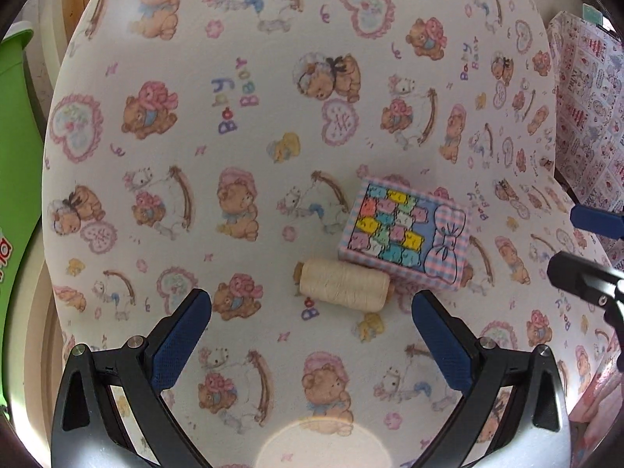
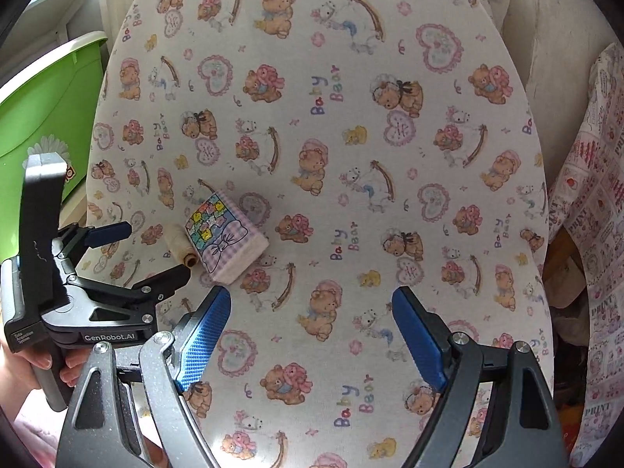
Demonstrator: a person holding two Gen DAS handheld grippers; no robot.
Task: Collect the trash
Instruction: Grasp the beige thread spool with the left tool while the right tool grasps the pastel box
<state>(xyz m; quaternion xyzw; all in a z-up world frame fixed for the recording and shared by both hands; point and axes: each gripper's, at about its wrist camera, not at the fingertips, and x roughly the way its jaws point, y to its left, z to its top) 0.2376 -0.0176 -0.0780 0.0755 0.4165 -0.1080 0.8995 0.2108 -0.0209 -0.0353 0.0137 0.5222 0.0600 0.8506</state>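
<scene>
A cream thread spool (image 1: 345,283) lies on its side on the bear-print tablecloth (image 1: 234,148), touching a small pink-and-blue checked box (image 1: 405,234) with a colourful block picture. My left gripper (image 1: 312,308) is open and empty, its jaws wide apart just short of the spool. In the right wrist view the spool (image 2: 180,247) and box (image 2: 228,234) lie at the left, with the left gripper (image 2: 156,249) open beside them. My right gripper (image 2: 310,312) is open and empty over bare cloth, to the right of both objects.
A green plastic bin (image 1: 15,148) stands off the table's left edge; it also shows in the right wrist view (image 2: 43,117). A patterned cloth (image 1: 589,117) hangs at the right (image 2: 596,273). The right gripper's fingers (image 1: 585,249) reach in at the left wrist view's right edge.
</scene>
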